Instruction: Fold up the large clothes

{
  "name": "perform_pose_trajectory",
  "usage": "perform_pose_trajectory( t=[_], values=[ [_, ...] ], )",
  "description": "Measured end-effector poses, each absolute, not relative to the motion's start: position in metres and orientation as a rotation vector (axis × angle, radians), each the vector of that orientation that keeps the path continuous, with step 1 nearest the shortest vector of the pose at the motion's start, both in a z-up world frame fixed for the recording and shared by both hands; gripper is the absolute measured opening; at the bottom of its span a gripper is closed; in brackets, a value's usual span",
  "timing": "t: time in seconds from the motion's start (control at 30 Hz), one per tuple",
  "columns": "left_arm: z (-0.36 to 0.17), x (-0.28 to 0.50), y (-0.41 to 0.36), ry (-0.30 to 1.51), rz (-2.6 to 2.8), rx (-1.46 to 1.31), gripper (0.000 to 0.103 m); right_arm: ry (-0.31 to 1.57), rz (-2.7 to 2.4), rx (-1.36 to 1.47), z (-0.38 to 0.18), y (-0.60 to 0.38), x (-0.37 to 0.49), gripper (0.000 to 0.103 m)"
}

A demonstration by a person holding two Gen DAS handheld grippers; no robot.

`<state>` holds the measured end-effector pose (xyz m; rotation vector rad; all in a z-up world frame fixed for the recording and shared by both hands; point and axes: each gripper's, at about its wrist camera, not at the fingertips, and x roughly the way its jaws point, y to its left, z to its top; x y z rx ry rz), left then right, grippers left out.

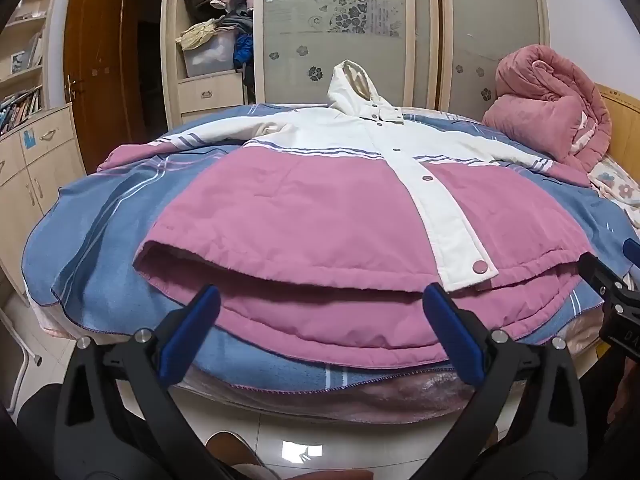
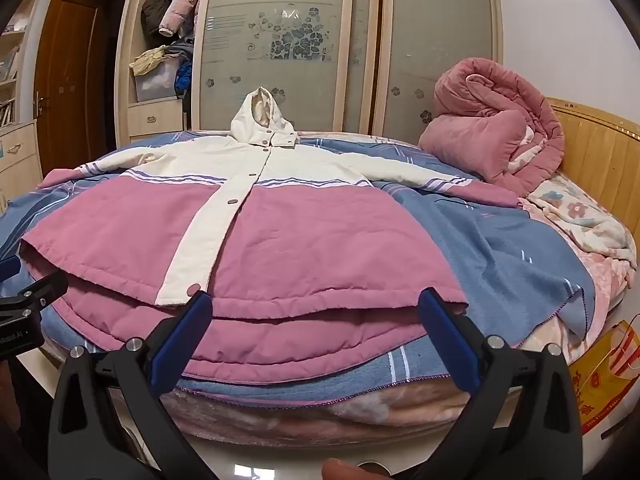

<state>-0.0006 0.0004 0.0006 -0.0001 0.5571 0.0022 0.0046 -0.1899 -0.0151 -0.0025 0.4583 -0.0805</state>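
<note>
Hooded coat (image 1: 320, 208), pink body, white yoke, sleeves and snap placket: laid flat and face up on a blue striped blanket (image 1: 92, 220) covering the bed (image 2: 320, 404), hood toward the wardrobe (image 2: 288, 40), hem at the near edge. Left tool (image 1: 320, 320): fingers spread wide, gripping nothing, poised at the hem. Right tool (image 2: 316, 328): likewise spread and empty, at the hem. Rolled pink quilt (image 2: 496, 136): by the headboard.
</note>
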Motion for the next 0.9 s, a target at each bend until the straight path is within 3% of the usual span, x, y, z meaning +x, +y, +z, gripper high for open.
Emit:
perform_pose_trajectory(
  t=[0.9],
  values=[
    [0.001,-0.003,-0.002,0.555,-0.002,-0.001,0.101,0.457,-0.073,0.015,-0.017,-0.190,0.007,0.102]
  ],
)
